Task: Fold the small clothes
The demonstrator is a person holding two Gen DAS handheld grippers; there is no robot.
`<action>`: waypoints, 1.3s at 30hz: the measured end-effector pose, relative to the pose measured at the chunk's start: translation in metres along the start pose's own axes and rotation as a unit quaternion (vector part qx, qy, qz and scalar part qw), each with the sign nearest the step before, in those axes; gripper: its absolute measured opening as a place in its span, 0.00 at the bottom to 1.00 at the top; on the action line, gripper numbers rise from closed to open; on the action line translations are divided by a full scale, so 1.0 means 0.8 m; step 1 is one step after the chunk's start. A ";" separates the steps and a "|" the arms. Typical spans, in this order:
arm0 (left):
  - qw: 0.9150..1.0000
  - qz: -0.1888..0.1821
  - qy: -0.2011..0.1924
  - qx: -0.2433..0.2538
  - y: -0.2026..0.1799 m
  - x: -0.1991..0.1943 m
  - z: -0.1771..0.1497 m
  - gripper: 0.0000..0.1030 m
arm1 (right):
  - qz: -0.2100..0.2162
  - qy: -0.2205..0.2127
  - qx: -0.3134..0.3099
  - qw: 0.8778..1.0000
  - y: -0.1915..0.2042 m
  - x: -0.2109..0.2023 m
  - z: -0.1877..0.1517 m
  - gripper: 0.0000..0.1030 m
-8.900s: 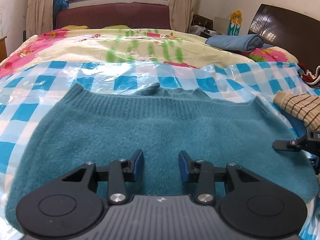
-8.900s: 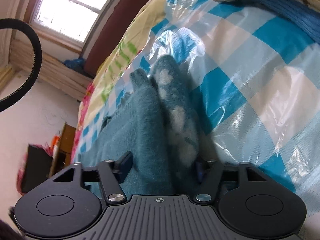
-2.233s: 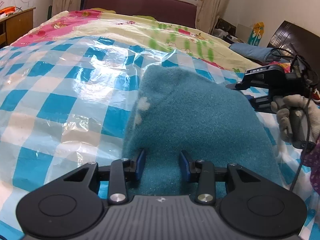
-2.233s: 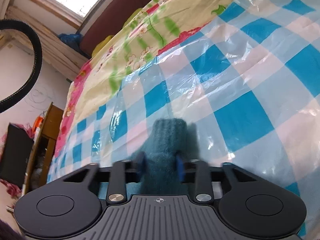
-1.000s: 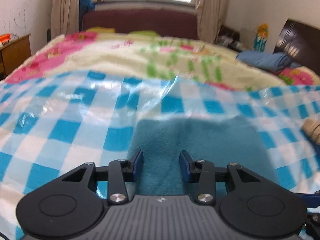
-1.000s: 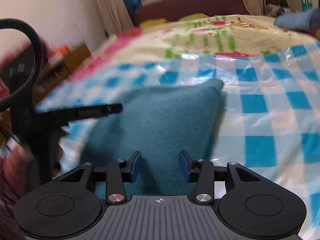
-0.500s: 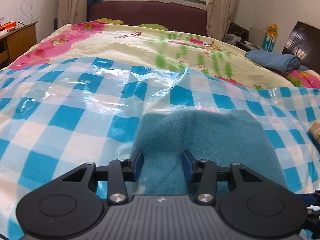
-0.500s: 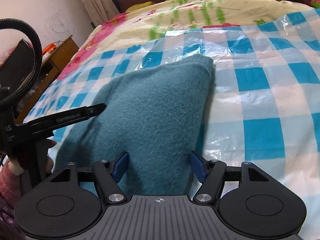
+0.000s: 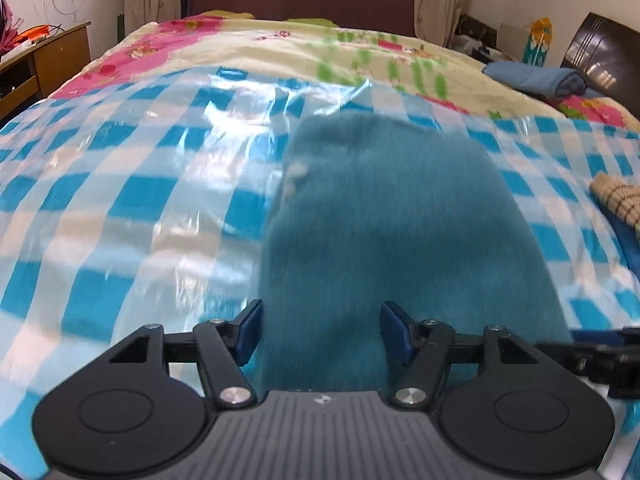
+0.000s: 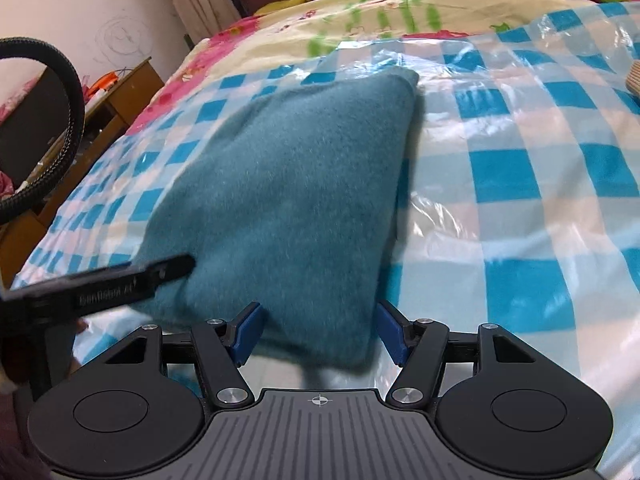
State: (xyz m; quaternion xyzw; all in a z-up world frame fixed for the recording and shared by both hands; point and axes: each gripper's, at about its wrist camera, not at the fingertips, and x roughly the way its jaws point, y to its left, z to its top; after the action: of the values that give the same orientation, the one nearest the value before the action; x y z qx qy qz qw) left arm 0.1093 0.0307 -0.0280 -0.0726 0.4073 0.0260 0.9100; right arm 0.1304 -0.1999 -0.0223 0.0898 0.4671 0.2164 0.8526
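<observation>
A teal fuzzy sweater (image 9: pixel 392 232) lies folded into a rectangle on the blue-and-white checked plastic sheet (image 9: pixel 120 208) over the bed. My left gripper (image 9: pixel 322 330) is open, its blue pads either side of the sweater's near left edge. My right gripper (image 10: pixel 318 334) is open at the sweater's (image 10: pixel 288 184) near right corner. The left gripper's finger (image 10: pixel 120 278) shows at the left of the right wrist view; part of the right gripper (image 9: pixel 600 354) shows at the right of the left wrist view.
A floral quilt (image 9: pixel 320 52) covers the far bed. A folded blue cloth (image 9: pixel 532 78) lies at the far right. A beige striped knit (image 9: pixel 618 200) lies at the right edge. A wooden desk (image 9: pixel 44 64) stands left of the bed.
Both grippers have opened wider and let go of the sweater, which now lies flat as a folded rectangle. Both have drawn back a little toward its near edge.
</observation>
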 end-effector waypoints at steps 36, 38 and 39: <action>0.999 0.021 0.024 0.035 -0.040 -0.051 -0.053 0.76 | -0.003 -0.009 0.011 1.000 0.010 -0.029 -0.053 0.61; 0.999 0.023 0.026 0.034 -0.040 -0.051 -0.054 0.78 | -0.003 -0.009 0.010 1.000 0.011 -0.029 -0.054 0.62; 0.999 0.024 0.028 0.036 -0.041 -0.051 -0.054 0.79 | -0.003 -0.009 0.009 1.000 0.011 -0.029 -0.054 0.62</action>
State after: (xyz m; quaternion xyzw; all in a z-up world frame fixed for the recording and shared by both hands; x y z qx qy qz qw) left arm 0.0536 -0.0078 -0.0223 -0.0310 0.4347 0.0318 0.8995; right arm 0.0805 -0.2047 -0.0250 0.0976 0.4618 0.2086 0.8566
